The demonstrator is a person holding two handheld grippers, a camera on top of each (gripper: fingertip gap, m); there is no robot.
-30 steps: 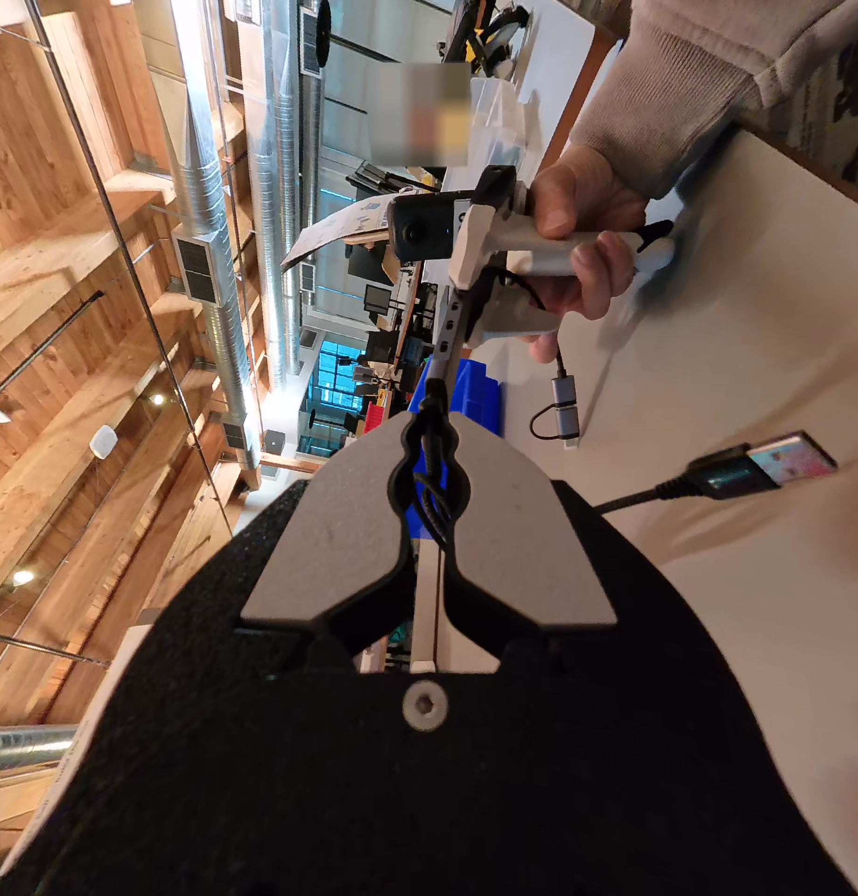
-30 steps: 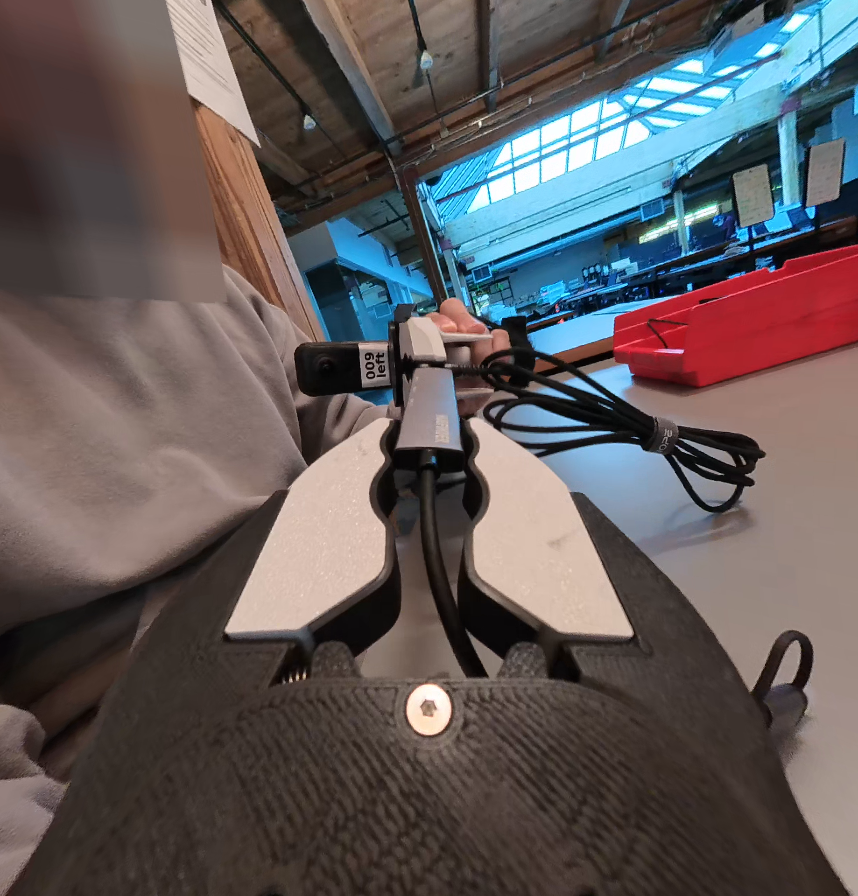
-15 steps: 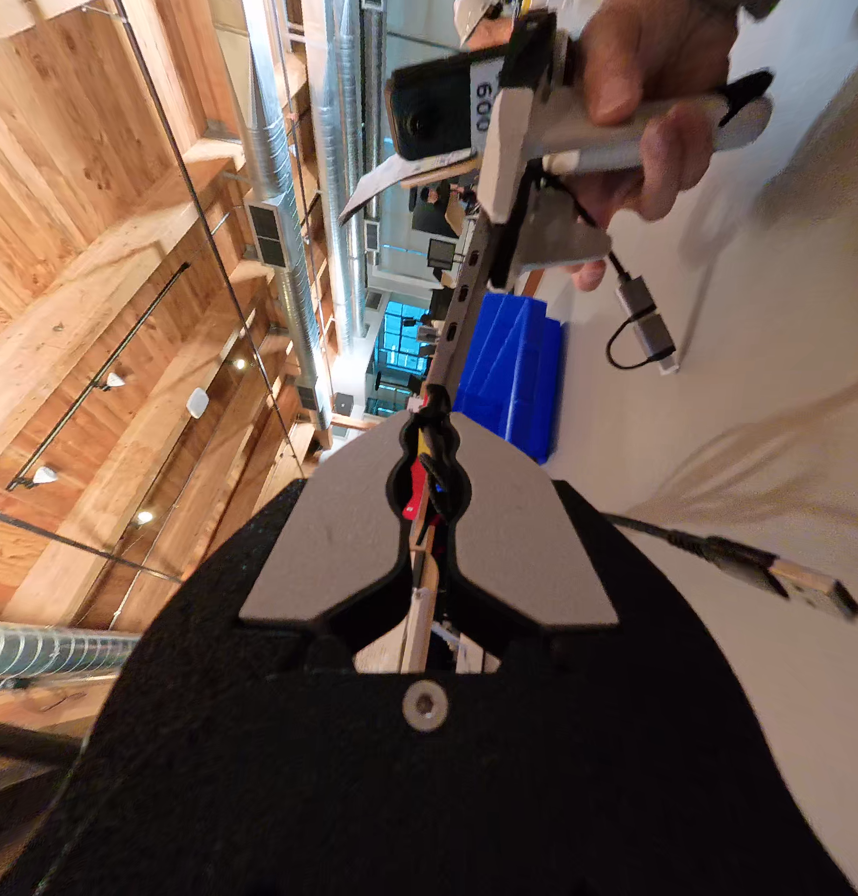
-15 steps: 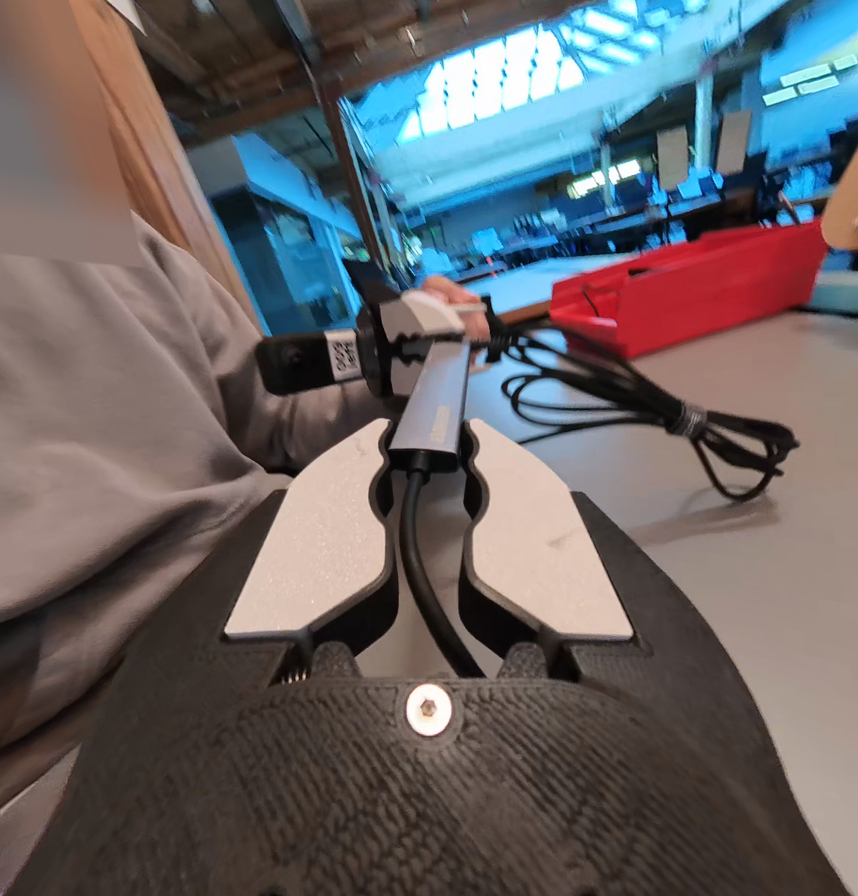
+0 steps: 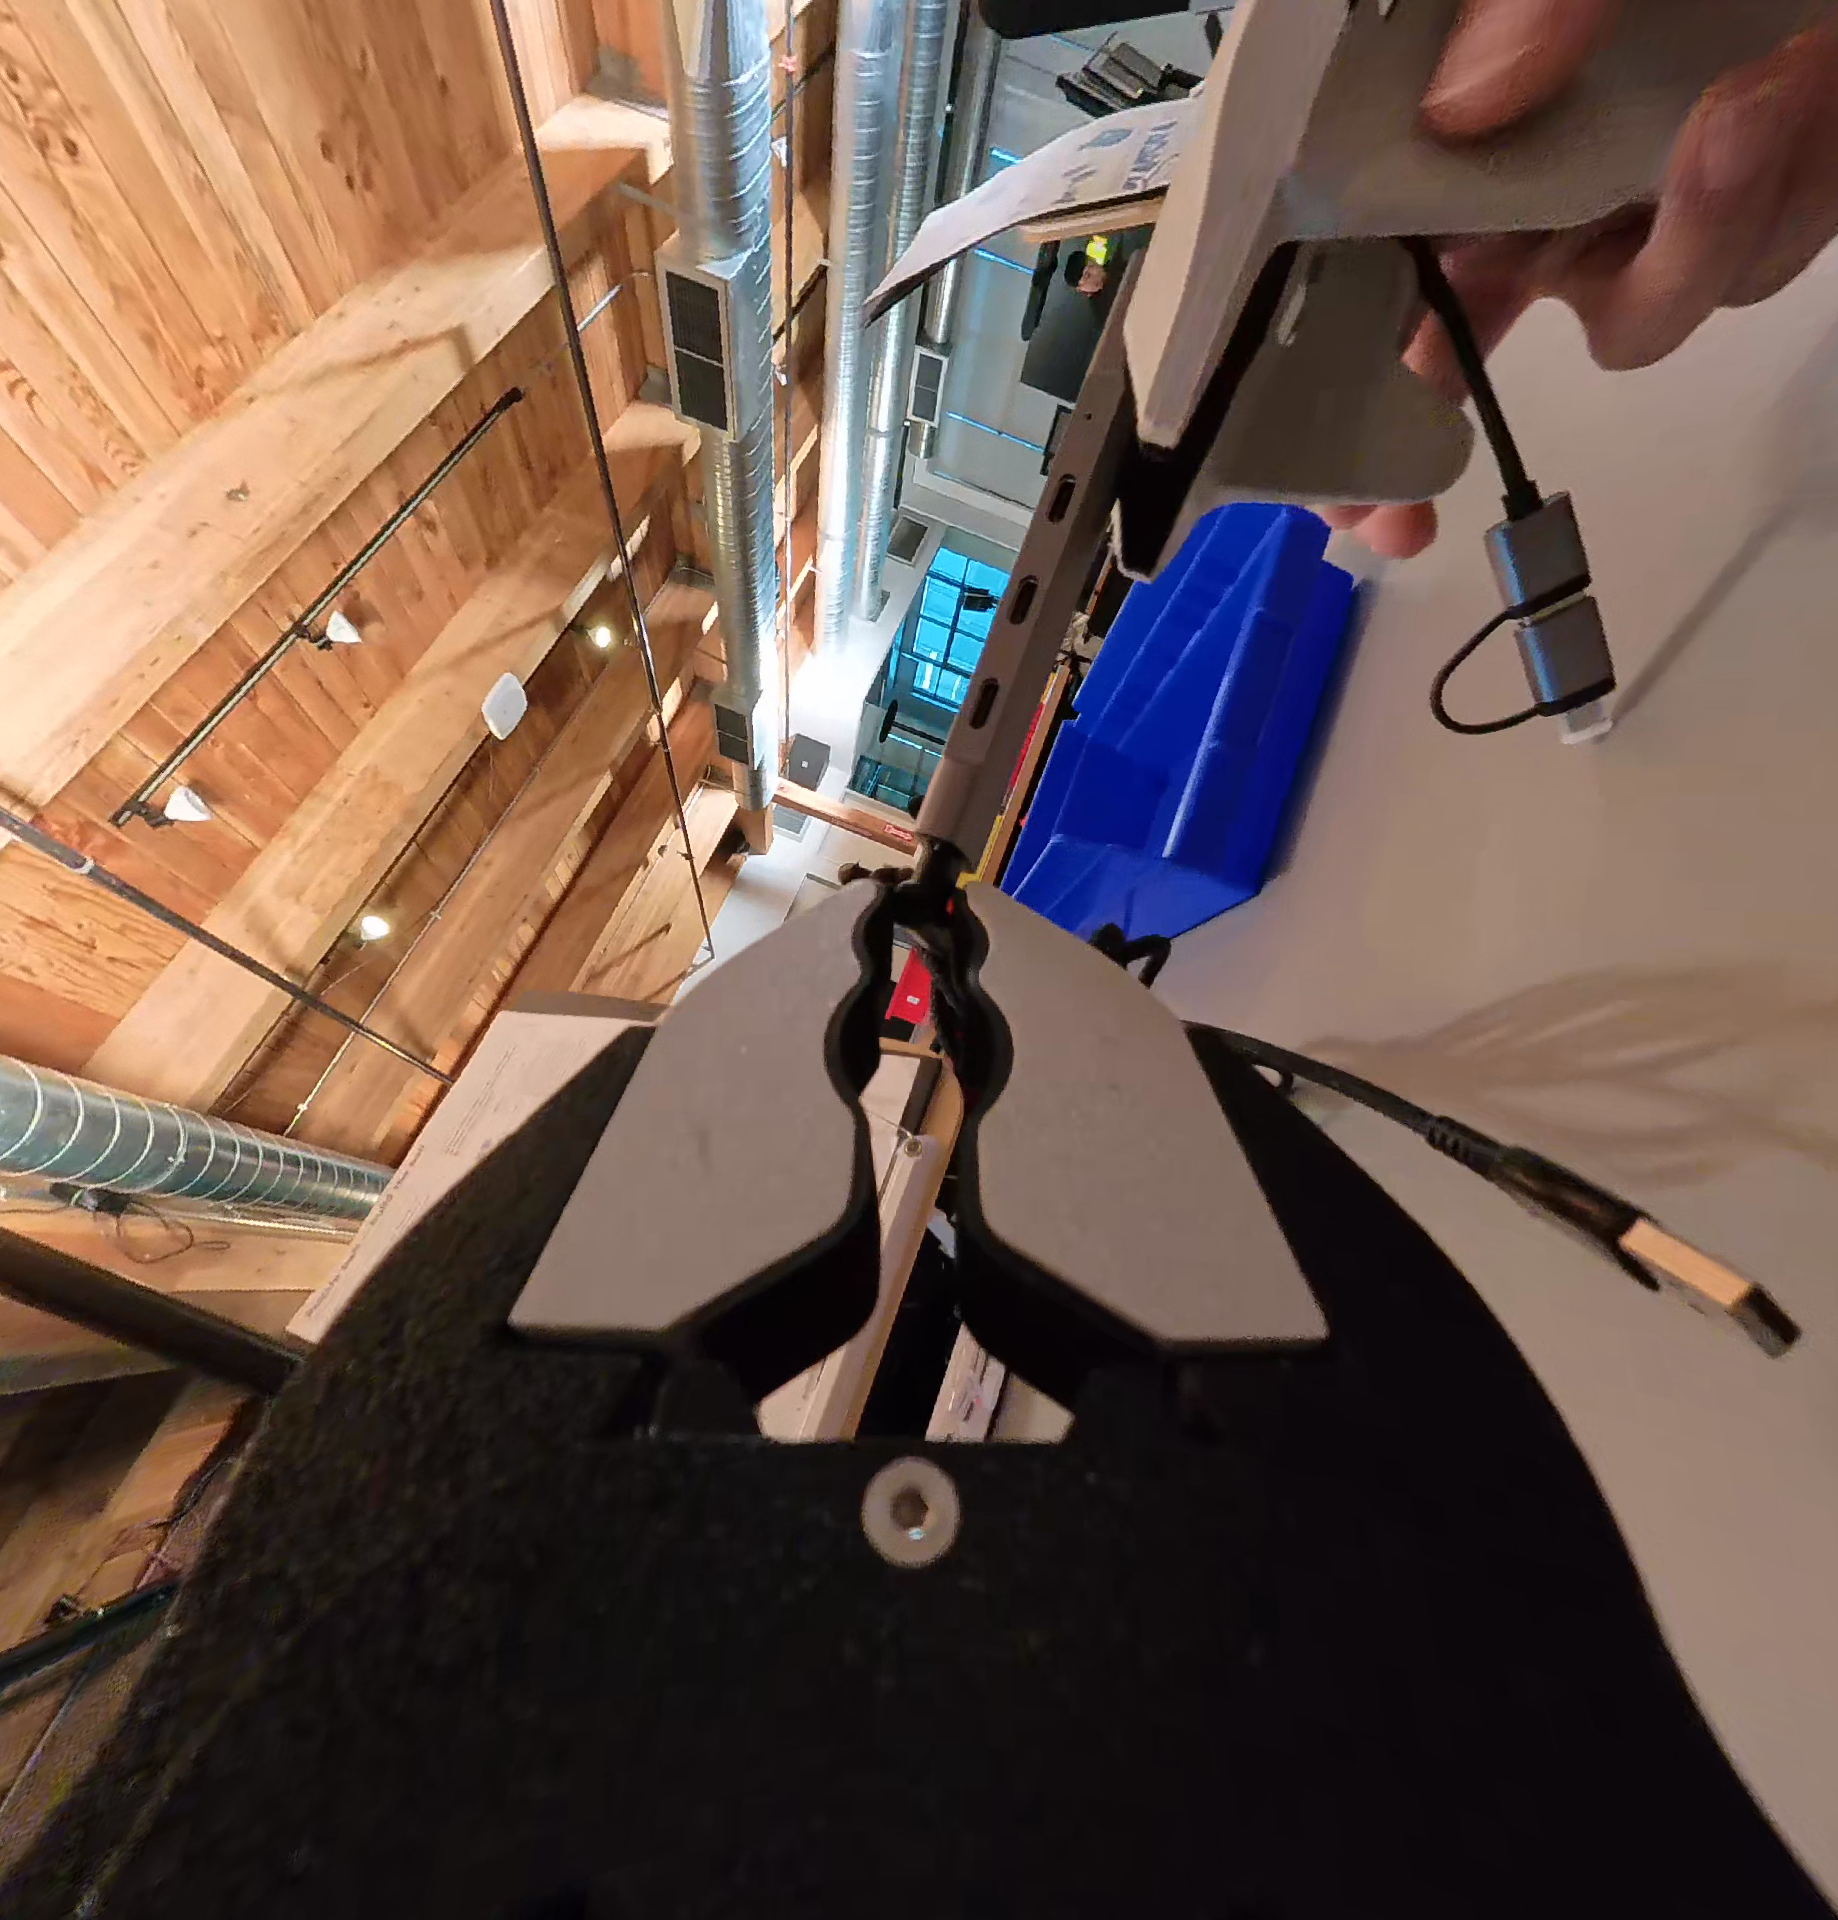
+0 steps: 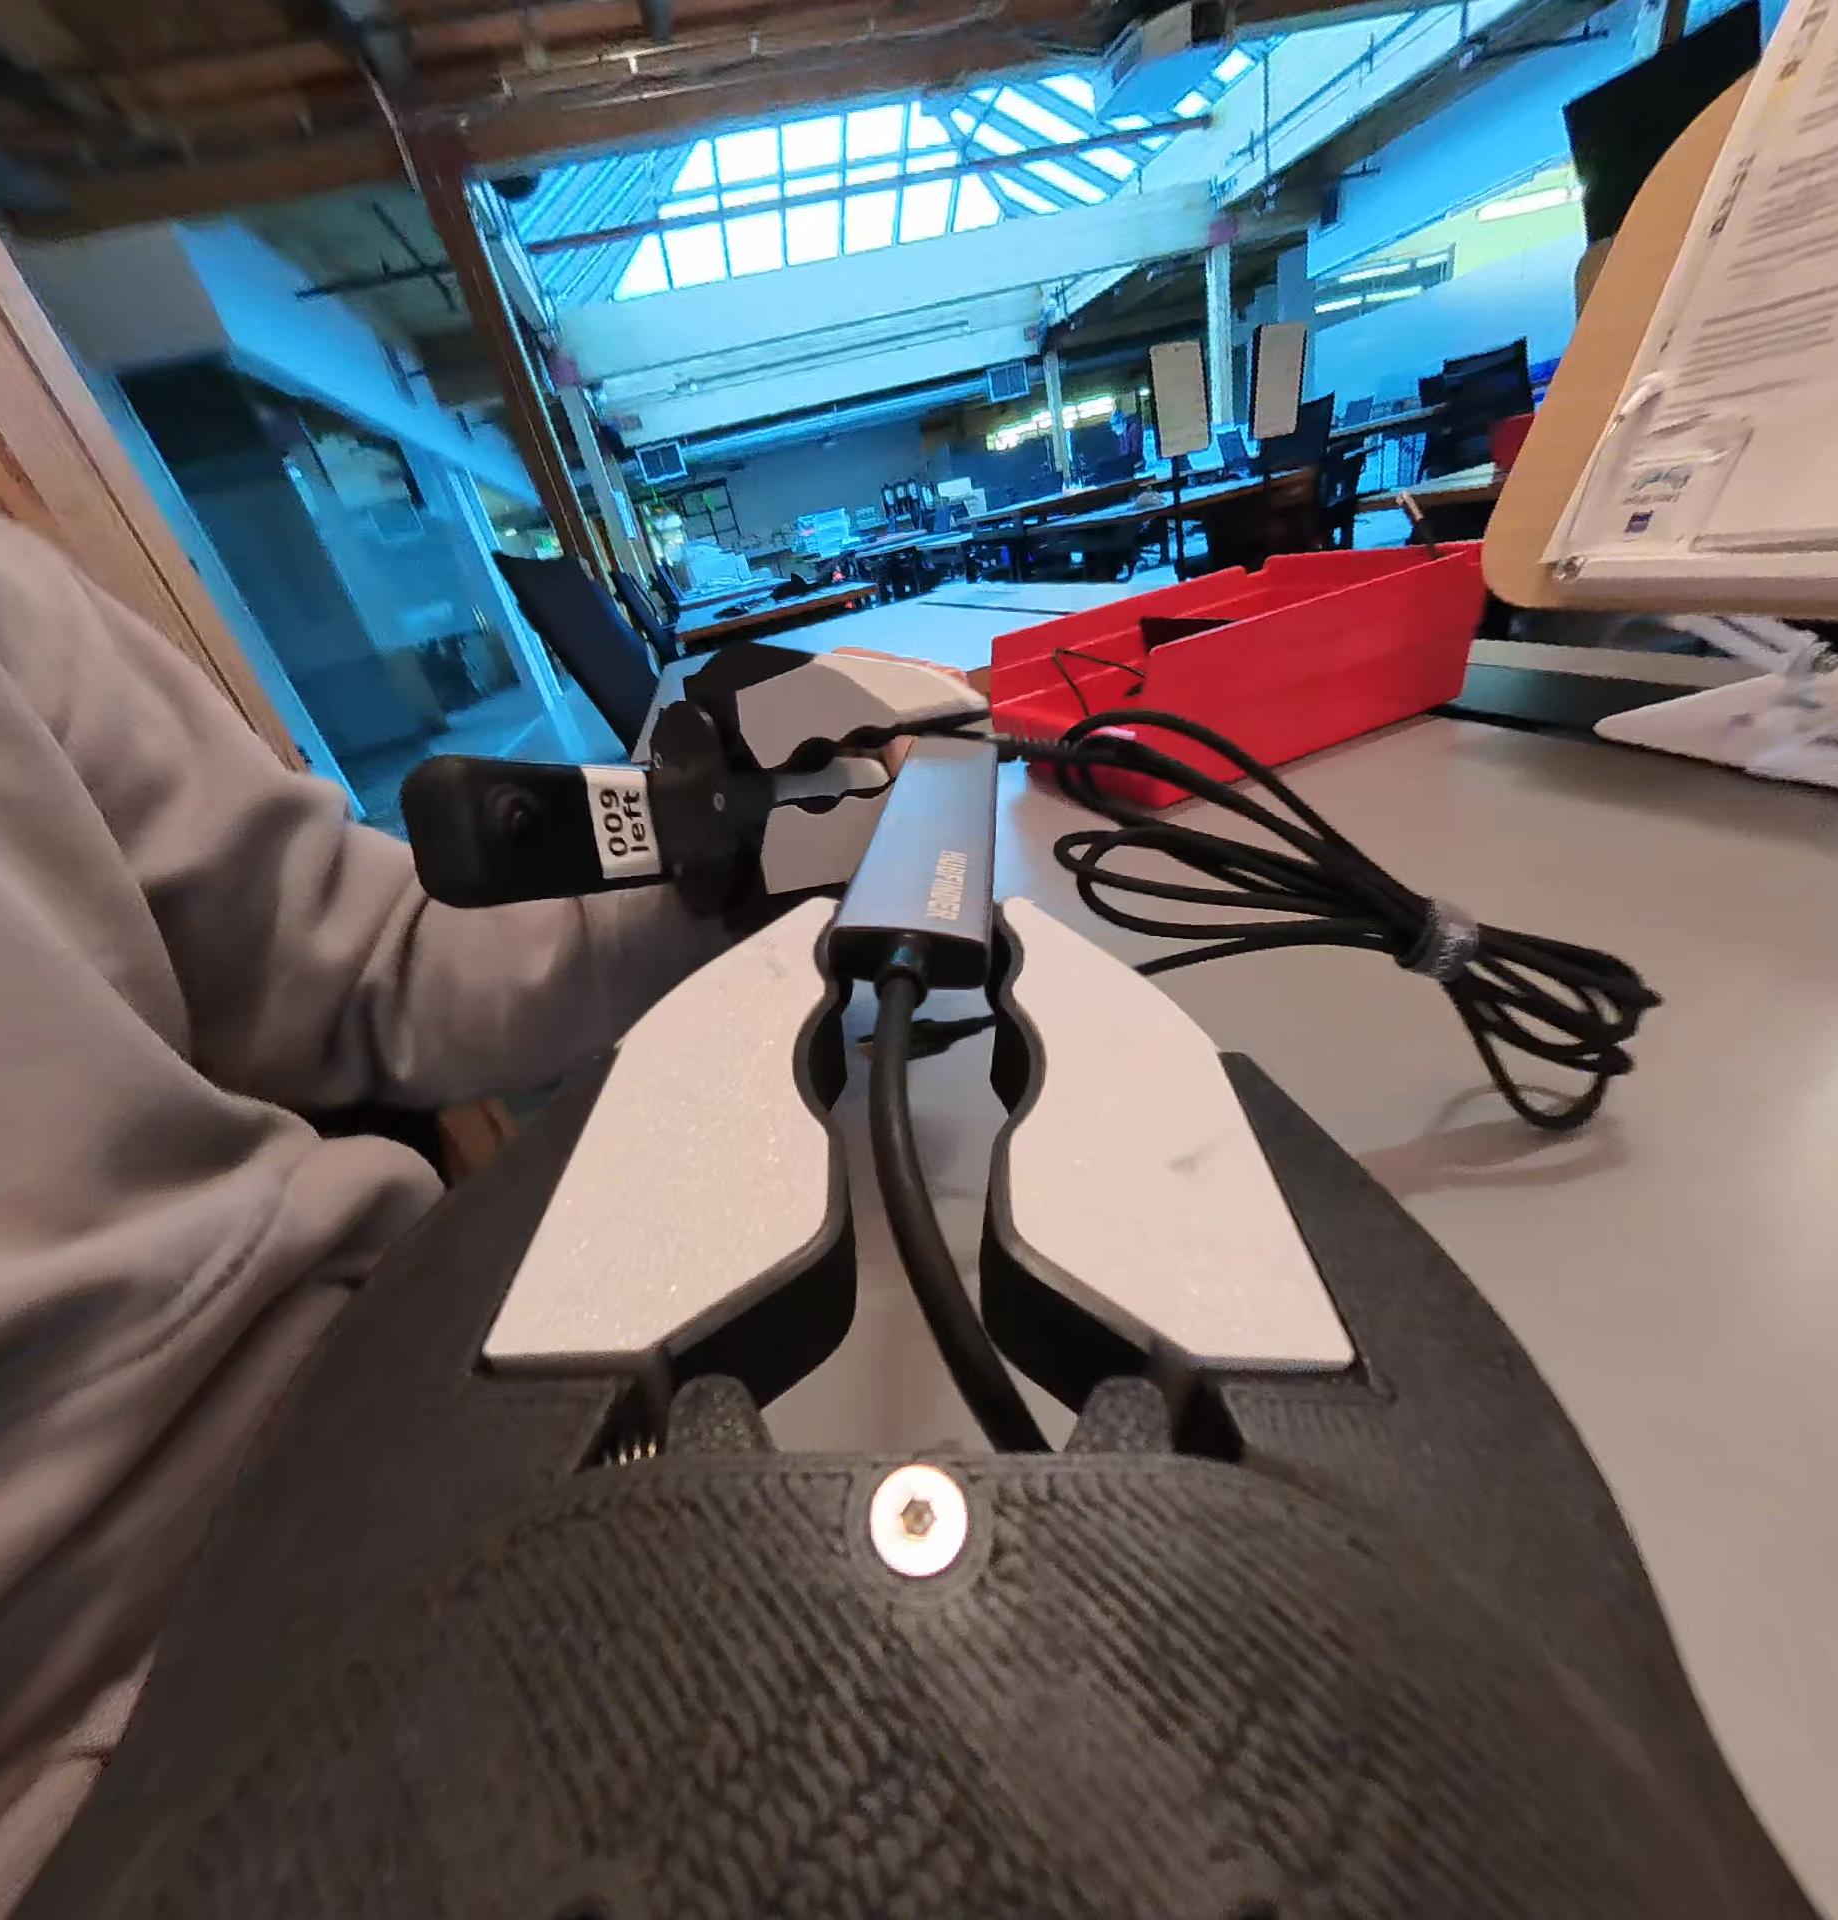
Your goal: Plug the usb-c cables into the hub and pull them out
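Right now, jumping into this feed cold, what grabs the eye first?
The grey hub, clamped at its cabled end between the fingers of the right gripper, held out above the table. At its far end the left gripper pinches a black cable right at the hub's tip. Next, the bundled black cable coil on the table, with a red bin behind it.

Hub [image 6: 930, 857]: slim grey metal bar, lying lengthwise off the table, its near end sitting between two grey pads, thick black lead trailing back from it. Cable [image 6: 1341, 914]: thin, black, plug meeting the hub's far end, remainder lying coiled and banded on the table.
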